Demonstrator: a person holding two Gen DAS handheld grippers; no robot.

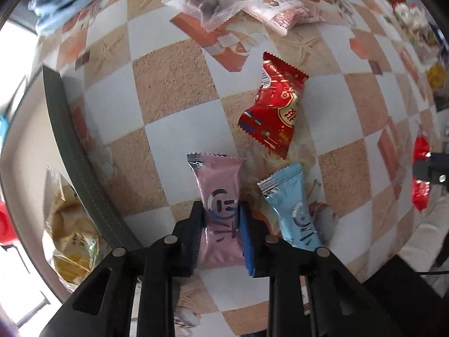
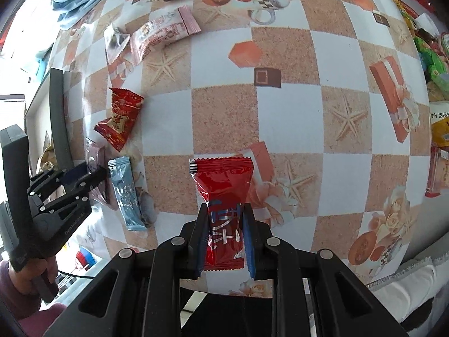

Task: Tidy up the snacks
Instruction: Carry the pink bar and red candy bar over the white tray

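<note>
A pale pink foil snack packet with a smiling-face print (image 1: 220, 210) is clamped between the two fingers of the left gripper (image 1: 220, 226), its crimped far end projecting forward over the checkered beige-and-white tablecloth (image 1: 168, 90). Just beside it on the right, a light blue foil packet of the same design (image 1: 291, 207) is laid flat on the cloth. Further ahead, a crumpled red wrapper with a gold emblem (image 1: 273, 104) is seen, and beyond it a clear packet (image 1: 203, 5) and a pinkish-white printed packet (image 1: 283, 11), their edges touching. A dark grey fabric bin wall (image 1: 75, 151) stands at the left; what appear to be yellow-wrapped snacks (image 1: 70, 233) lie inside it, though blurred.

A glossy red foil packet with blue and white lettering (image 2: 223, 196) is gripped by the right gripper (image 2: 224, 233), held above the cloth near the table's front edge.
</note>
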